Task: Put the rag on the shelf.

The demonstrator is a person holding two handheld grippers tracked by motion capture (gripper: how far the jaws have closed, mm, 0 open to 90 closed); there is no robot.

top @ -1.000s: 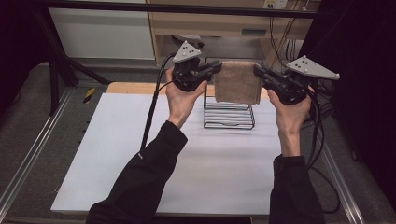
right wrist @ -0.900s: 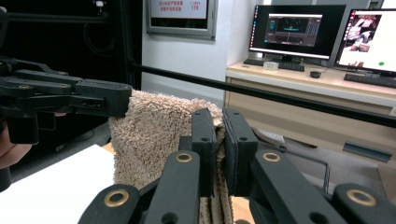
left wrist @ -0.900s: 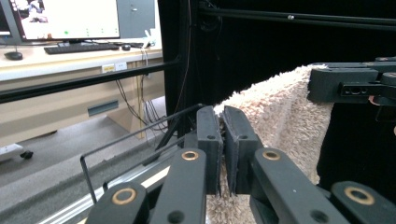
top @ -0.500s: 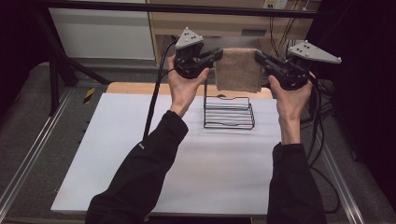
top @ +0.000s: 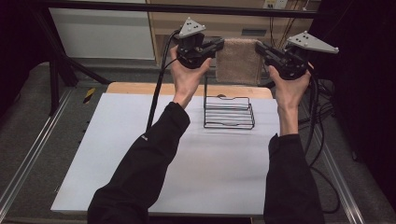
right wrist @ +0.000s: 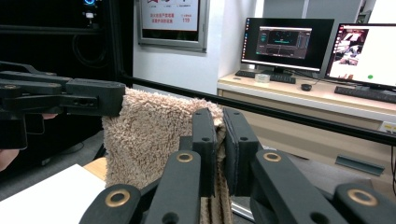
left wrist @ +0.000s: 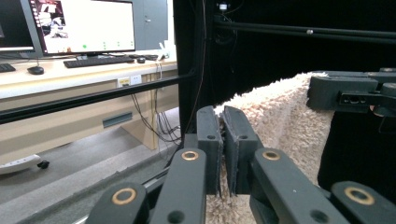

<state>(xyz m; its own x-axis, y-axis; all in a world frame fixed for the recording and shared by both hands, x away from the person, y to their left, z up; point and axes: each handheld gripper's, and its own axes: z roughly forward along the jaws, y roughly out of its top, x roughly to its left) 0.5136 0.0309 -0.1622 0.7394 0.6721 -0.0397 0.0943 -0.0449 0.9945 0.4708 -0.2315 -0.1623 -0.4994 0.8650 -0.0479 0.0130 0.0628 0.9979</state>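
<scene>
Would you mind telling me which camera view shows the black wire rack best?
The high view: the black wire rack sits whole on the white tabletop, under the hanging beige fluffy towel. In both gripper views, the towel and fingers stand where it would be.

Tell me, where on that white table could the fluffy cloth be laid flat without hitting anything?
The white tabletop is bare left of the wire rack and in front of it, between the sleeves. The far middle is crowded: the rack stands there, with the towel held above it.
</scene>
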